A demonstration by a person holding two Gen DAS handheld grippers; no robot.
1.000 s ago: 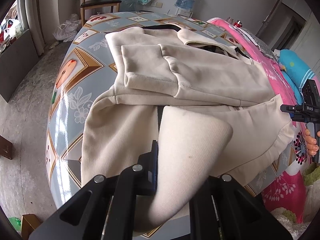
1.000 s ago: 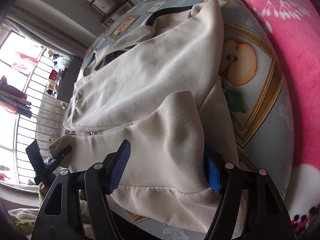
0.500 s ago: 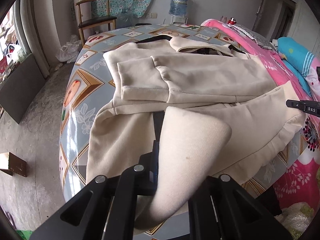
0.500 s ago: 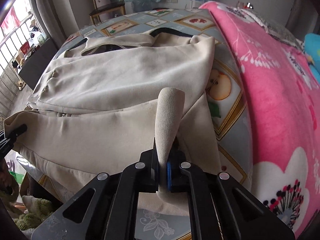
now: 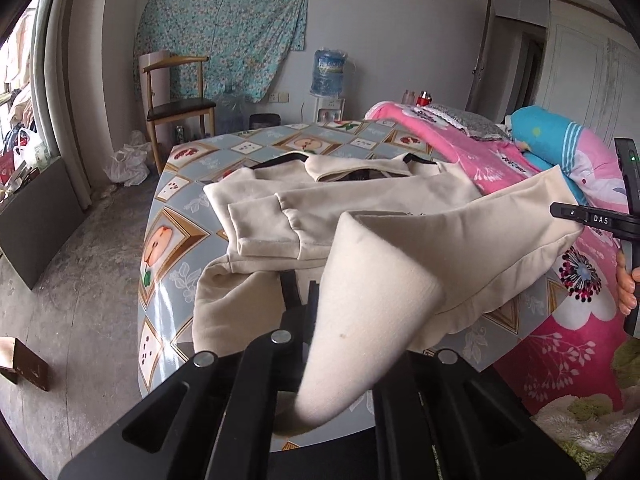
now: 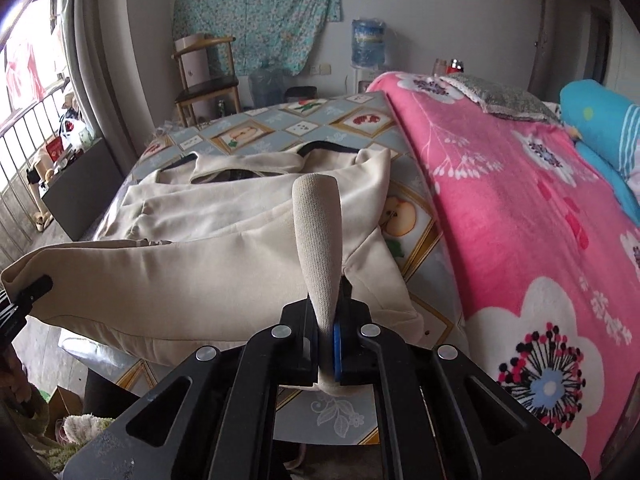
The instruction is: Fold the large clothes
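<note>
Lay spread on the bench (image 5: 168, 248), a cream jacket (image 5: 360, 196), collar at the far end, a sleeve folded across the chest, near hem raised off the glossy fruit-patterned cloth. Left hand-held gripper (image 5: 316, 320) pressed together on the near left corner of the hem, cloth bunched into a soft cone over the jaws. Right hand-held gripper (image 6: 330, 344) likewise pinched tight on the near right corner, a ribbed tongue of fabric standing up between blue pads (image 6: 336, 344). Hem strung between the two grips, sagging a little in the middle. Looked thick, fleecy and limp: fairly heavy for cloth, no stiffness, likely to droop and slide on the slick bench cover. Best taken at the hem corners, as here, with even tension so the fold would land square. Pink flowered blanket (image 6: 520, 208) on the bed just to the right, touching the bench edge.
</note>
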